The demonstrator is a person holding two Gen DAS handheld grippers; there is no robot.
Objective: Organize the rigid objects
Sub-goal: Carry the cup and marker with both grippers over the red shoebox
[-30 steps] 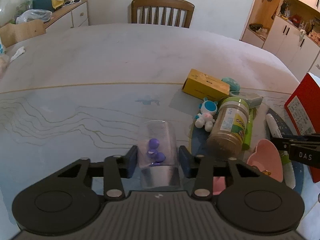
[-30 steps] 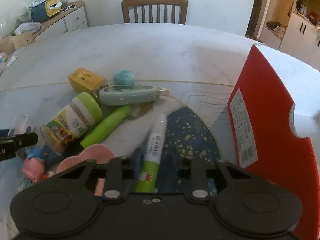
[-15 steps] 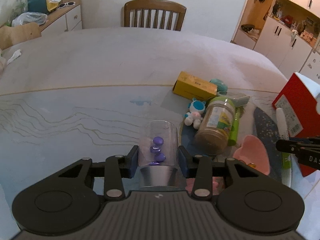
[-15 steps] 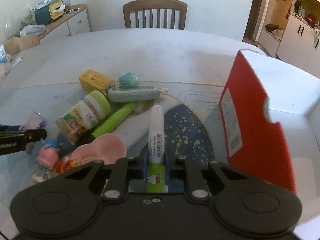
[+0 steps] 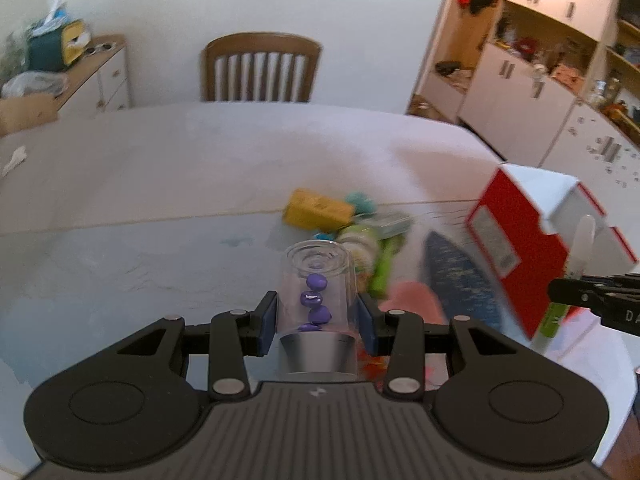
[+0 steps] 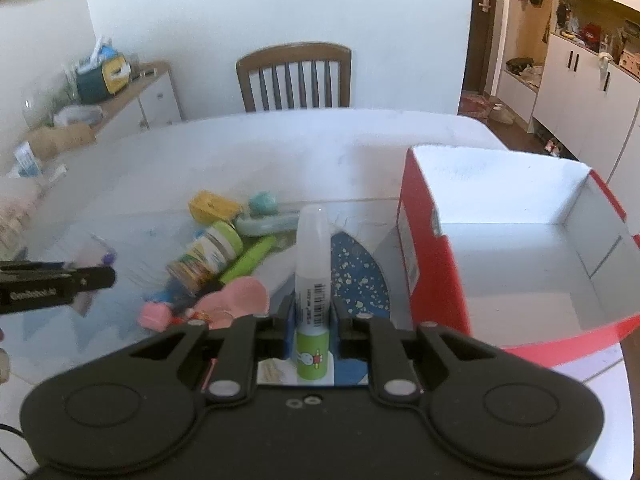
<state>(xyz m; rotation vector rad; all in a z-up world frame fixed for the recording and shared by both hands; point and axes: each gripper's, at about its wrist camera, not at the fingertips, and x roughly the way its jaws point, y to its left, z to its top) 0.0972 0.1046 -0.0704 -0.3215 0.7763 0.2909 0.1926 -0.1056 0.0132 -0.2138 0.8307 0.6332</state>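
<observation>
- Left wrist view: my left gripper (image 5: 318, 322) is clamped on a clear jar (image 5: 318, 280) with purple beads (image 5: 314, 300) inside; both blue pads press its sides, silver lid end toward my palm.
- The jar sits lifted off the table (image 5: 160, 184), its clear base pointing ahead of my jaws.
- Right wrist view: my right gripper (image 6: 313, 316) is closed narrow on a glue bottle (image 6: 313, 256), white cap end pointing forward, green end back at my palm.
- Red box (image 6: 500, 240), open and white inside, is ahead and right of my right jaws.
- Clutter ahead-left of the right jaws: green-lid jar (image 6: 208, 256), yellow box (image 6: 214, 206), pink dish (image 6: 240, 300), blue speckled mat (image 6: 356, 276).
- Wooden chair (image 6: 294, 78) beyond the table's far edge.
</observation>
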